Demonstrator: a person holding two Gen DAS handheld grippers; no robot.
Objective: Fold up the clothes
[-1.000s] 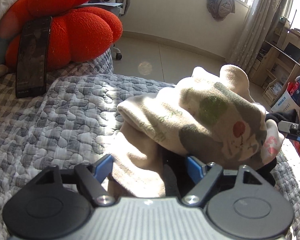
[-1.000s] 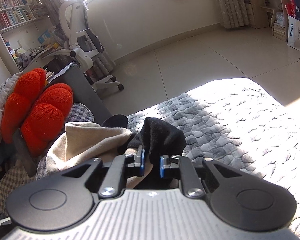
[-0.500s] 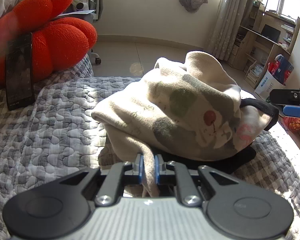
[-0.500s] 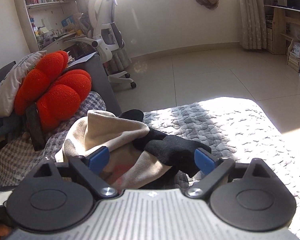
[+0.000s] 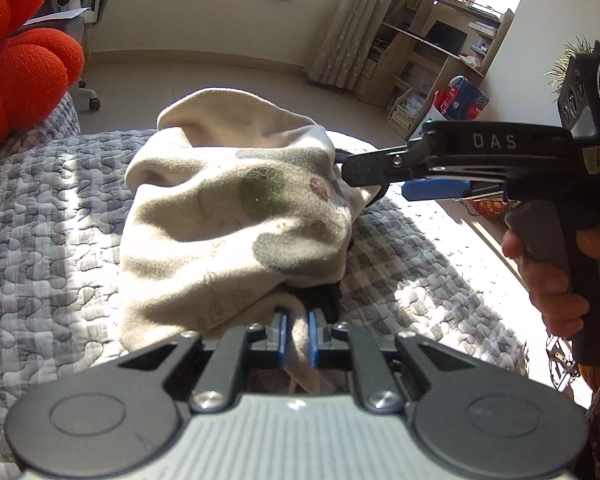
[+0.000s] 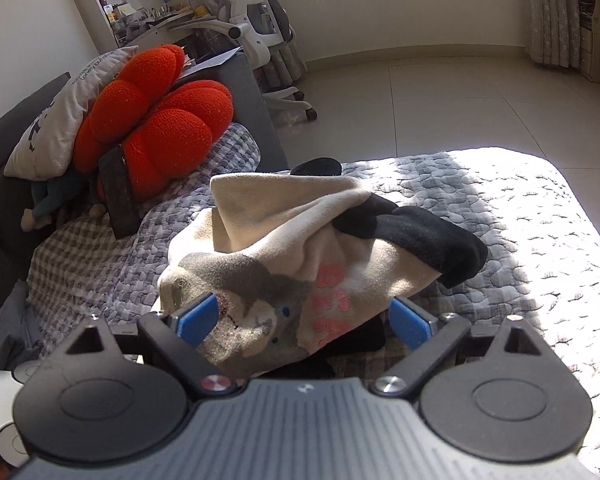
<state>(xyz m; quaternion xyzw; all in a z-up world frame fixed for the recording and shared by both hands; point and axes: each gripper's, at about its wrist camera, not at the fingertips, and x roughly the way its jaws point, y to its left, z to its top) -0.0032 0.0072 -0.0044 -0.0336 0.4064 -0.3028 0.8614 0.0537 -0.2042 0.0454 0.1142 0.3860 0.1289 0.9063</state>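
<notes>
In front of me is a soft cream shirt (image 5: 236, 216) with grey animal shapes, a green spot, a little red spot and pink marks printed on it, and it is all bunched up in a puffy heap, not flat. It sits in the middle of the grey quilted bed cover (image 5: 48, 240), half in bright sun and half in shade, and a thin bit of its cloth hangs toward me. It has black cuffs (image 6: 412, 236); one black end flops over the top toward the sunny side, and more black cloth peeks out under the heap.
</notes>
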